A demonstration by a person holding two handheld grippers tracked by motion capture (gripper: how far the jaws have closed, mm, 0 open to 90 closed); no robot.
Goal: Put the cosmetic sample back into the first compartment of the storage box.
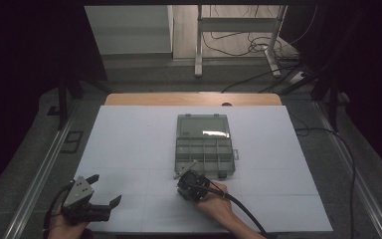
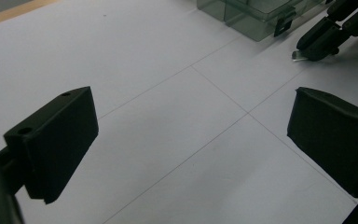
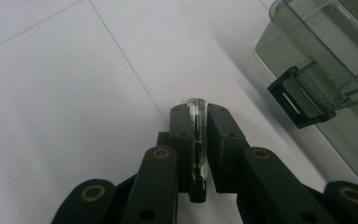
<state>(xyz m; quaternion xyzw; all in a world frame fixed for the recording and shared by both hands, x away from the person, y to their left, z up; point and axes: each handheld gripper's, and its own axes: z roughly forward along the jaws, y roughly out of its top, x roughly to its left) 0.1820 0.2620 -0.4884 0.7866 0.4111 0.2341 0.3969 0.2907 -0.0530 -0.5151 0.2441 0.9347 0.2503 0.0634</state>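
Observation:
In the right gripper view my right gripper (image 3: 196, 112) is shut on a thin clear plastic strip (image 3: 196, 105), held edge-on, its rounded end poking just past the fingertips. It hovers over the white table beside the front left corner of a smoky clear compartment box (image 3: 317, 60). From above, the right gripper (image 1: 183, 177) sits at the front edge of the open box (image 1: 204, 152). My left gripper (image 1: 106, 189) rests at the table's front left, jaws wide apart with nothing between them. The left gripper view looks past its own open jaws (image 2: 191, 140) to the right gripper (image 2: 310, 52) and the strip's tip (image 2: 297, 55).
The box lid (image 1: 202, 127) lies flat behind the compartments, and a black latch (image 3: 298, 100) sticks out from the box's near wall. A white sheet (image 1: 129, 144) with thin grid lines covers the table. Cables and table legs lie on the floor beyond.

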